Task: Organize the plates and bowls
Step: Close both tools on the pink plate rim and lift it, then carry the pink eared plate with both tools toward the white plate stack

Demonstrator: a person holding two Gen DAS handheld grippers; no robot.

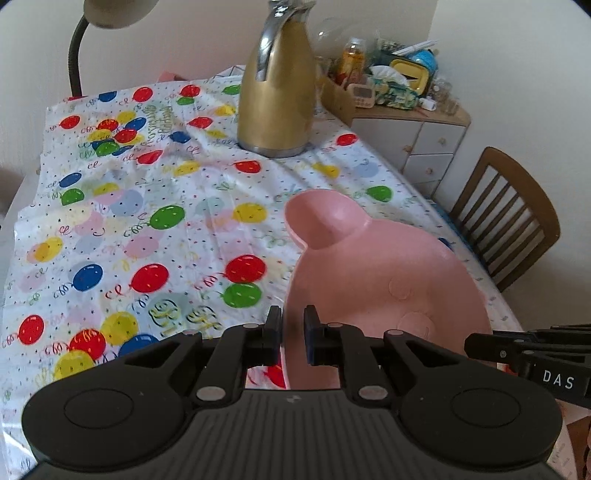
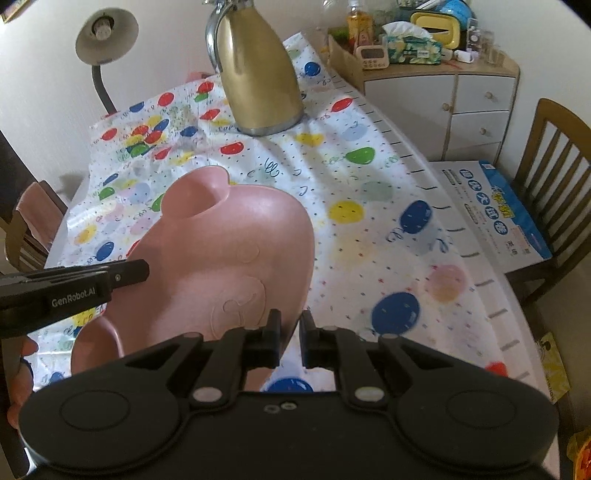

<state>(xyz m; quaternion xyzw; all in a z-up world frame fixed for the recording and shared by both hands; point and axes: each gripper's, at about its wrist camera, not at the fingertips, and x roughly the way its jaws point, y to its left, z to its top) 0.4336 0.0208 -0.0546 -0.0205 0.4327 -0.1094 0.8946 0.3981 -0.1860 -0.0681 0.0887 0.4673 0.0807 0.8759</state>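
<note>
Lamp [image 2: 105,35]: upper left of the right wrist view, gooseneck, shade facing the camera, behind the far edge of the table.
Tablecloth [image 1: 147,229]: white with coloured balloons, creased, covers the table across both views.
Left gripper [image 1: 293,334]: bottom centre of the left wrist view, clenched on the left rim of the pink plate; rim edge sits between the two fingers.
Pink plate [image 2: 229,251]: animal-shaped, with ear-like round lobes; centre-left in the right wrist view, lower right in the left wrist view. It is tilted and seems lifted clear of the cloth, though the underside is hidden, so I cannot be sure.
Gold jug [image 1: 275,99]: upper centre, upright on the cloth, well apart from the plate.
Right gripper [image 2: 290,338]: bottom centre of the right wrist view, clamped on the plate's right rim; fingers close together with the edge between them.
Cabinet [image 2: 476,96]: upper right, white drawers, top cluttered with a tissue box and small items too blurred to name.
Printed box [image 2: 495,210]: right of the right wrist view, blue and white, lying flat beside the table edge.
Wooden chair [image 1: 506,214]: far right, slatted back, next to the table.
</note>
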